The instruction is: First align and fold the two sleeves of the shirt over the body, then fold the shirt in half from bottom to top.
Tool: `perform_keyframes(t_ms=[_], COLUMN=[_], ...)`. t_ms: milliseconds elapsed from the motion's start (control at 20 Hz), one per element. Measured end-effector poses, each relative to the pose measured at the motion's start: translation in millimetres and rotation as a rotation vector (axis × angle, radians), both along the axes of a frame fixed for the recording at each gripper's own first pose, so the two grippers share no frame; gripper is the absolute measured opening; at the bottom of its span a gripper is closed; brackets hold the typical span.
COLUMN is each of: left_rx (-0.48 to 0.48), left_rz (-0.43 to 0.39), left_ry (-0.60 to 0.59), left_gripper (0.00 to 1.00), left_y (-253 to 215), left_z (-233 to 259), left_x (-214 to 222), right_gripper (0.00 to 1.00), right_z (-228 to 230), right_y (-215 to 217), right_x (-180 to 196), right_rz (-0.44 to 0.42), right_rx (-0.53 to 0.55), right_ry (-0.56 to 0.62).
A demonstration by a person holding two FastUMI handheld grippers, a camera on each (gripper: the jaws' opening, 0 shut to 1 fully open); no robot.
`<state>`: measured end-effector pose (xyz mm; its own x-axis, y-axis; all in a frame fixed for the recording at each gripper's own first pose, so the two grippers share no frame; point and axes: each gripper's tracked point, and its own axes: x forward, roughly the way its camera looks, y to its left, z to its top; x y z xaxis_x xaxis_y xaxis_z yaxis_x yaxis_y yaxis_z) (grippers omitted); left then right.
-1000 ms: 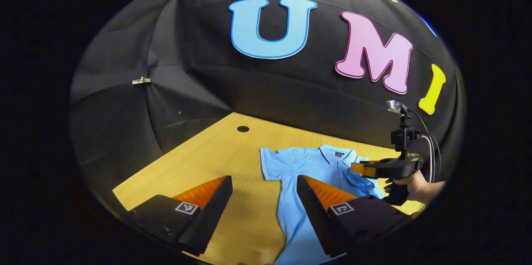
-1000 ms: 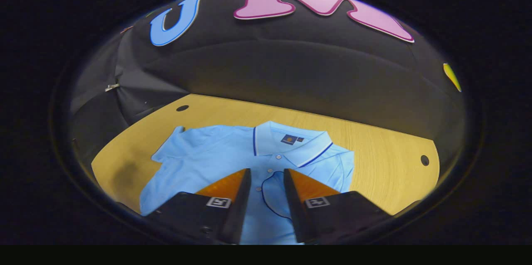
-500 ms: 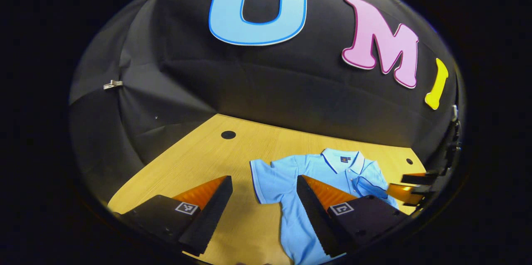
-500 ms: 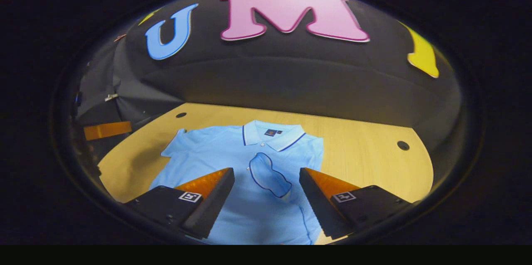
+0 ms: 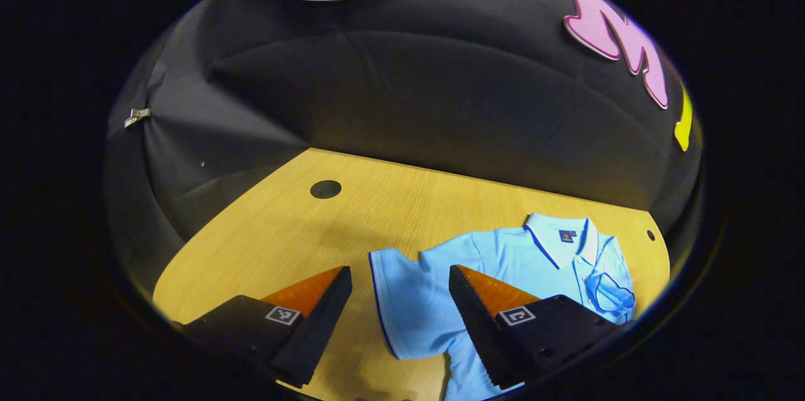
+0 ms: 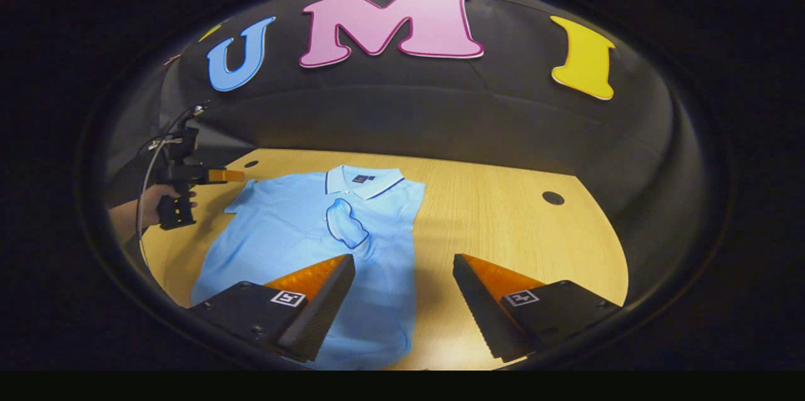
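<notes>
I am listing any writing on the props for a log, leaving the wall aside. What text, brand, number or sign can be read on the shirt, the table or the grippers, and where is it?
Neck label inside the collar of the light blue polo shirt: a small dark patch, too small to read.
Square black-and-white markers on the right gripper and the left gripper: coded patterns, no words.
Wooden table: no writing.

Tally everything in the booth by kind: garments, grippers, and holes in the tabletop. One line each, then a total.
Shirts: 1, the light blue polo shirt lying on the wooden table.
Grippers: 2, the left gripper and the right gripper, both with fingers apart.
Table holes: 2, one far left, one far right.
Total: 5
</notes>
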<state>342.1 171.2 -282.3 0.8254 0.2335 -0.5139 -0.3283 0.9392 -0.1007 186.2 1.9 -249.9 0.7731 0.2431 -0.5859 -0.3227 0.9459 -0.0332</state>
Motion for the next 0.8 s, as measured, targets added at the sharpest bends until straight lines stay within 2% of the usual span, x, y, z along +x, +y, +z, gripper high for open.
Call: perform_keyframes(t_ms=[250,350,550,800], left_rx=[-0.012,0.037,0.064,-0.025], left_rz=[-0.016,-0.035,-0.082,-0.096], left_ry=[0.084,0.081,0.124,0.089], left_gripper=[0.99,1.00,0.87,0.14], left_y=[8.5,13.3,2.1,-20.4], left_z=[-44.0,-43.9,-48.2,-45.4], left_x=[23.9,31.9,31.0,36.7], right_gripper=[0.96,0.98,0.98,0.98], right_z=[3.2,-1.1,-9.9,-11.7], right_y=[-14.4,-19.5,-22.6,-24.0], right_x=[-10.5,-11.5,-11.7,-10.0], right_rz=[-0.005,-0.018,-0.043,-0.070], right_rx=[-0.003,0.003,0.027,0.057], right_ry=[-0.033,-0.034,-0.002,0.001])
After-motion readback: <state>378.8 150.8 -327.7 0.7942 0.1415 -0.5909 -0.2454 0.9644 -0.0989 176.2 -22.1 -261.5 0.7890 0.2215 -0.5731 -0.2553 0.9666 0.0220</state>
